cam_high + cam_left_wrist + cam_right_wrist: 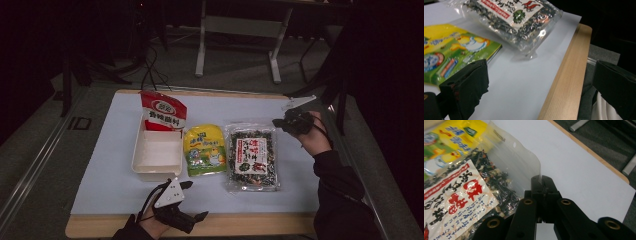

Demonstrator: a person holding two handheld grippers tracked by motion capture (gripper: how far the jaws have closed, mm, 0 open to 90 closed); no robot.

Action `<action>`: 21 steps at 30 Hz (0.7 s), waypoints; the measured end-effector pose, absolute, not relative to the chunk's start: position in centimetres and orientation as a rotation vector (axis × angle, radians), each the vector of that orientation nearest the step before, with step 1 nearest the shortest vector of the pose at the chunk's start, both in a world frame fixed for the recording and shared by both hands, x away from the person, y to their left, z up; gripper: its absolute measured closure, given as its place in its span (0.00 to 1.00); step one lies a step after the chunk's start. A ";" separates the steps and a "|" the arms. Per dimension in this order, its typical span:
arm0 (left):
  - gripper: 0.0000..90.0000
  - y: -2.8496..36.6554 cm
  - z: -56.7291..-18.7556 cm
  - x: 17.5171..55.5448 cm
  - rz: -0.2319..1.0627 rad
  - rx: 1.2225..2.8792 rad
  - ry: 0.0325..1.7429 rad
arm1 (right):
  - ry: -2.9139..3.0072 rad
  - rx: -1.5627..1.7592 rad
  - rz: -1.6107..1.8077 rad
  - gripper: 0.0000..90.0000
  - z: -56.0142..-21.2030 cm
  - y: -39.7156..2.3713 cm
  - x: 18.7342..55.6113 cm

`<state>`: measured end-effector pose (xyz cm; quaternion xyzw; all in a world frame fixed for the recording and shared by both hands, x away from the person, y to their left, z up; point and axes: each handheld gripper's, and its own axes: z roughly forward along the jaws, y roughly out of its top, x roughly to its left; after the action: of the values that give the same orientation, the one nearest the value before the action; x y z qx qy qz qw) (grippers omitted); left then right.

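Note:
A clear bag of dark dried mix [251, 156] with a red-and-white label lies flat on the white sheet, right of centre. My right gripper [281, 123] is at the bag's far right corner. In the right gripper view, the right gripper [541, 180] is shut on the clear bag's [474, 195] plastic edge, which curls up slightly. My left gripper [196, 200] hovers at the table's front edge. Its jaws stand wide apart with nothing between them. The left gripper [541, 87] looks over the wooden edge toward the clear bag [519, 17].
A yellow packet [204, 149] lies left of the clear bag, beside a white tray [156, 170]. A red packet [162, 111] leans upright at the tray's far end. The wooden table edge [240, 224] runs along the front. A white table frame [239, 30] stands behind.

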<state>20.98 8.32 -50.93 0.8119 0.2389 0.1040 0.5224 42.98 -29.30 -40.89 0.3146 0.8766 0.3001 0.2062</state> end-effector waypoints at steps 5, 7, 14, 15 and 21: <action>0.02 8.2 -49.9 21.9 0.261 1.930 0.563 | 2.431 0.838 0.906 1.00 -39.5 -29.2 41.6; 0.02 8.2 -49.4 22.4 0.258 1.930 0.561 | 2.424 0.808 0.912 1.00 -39.0 -29.1 40.9; 0.02 7.9 -48.5 24.1 0.234 1.911 0.584 | 2.428 0.722 0.927 1.00 -37.9 -28.2 38.8; 0.02 7.8 -48.4 24.3 0.239 1.910 0.585 | 2.427 0.711 0.950 1.00 -37.7 -28.1 38.5; 0.02 7.3 -48.7 25.7 0.216 1.905 0.601 | 2.421 0.625 1.026 1.00 -36.0 -27.3 36.3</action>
<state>25.67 7.29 -48.71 0.8002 0.2524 0.0909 0.5363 36.28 -27.30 -35.97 0.2257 0.8743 0.3704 0.2177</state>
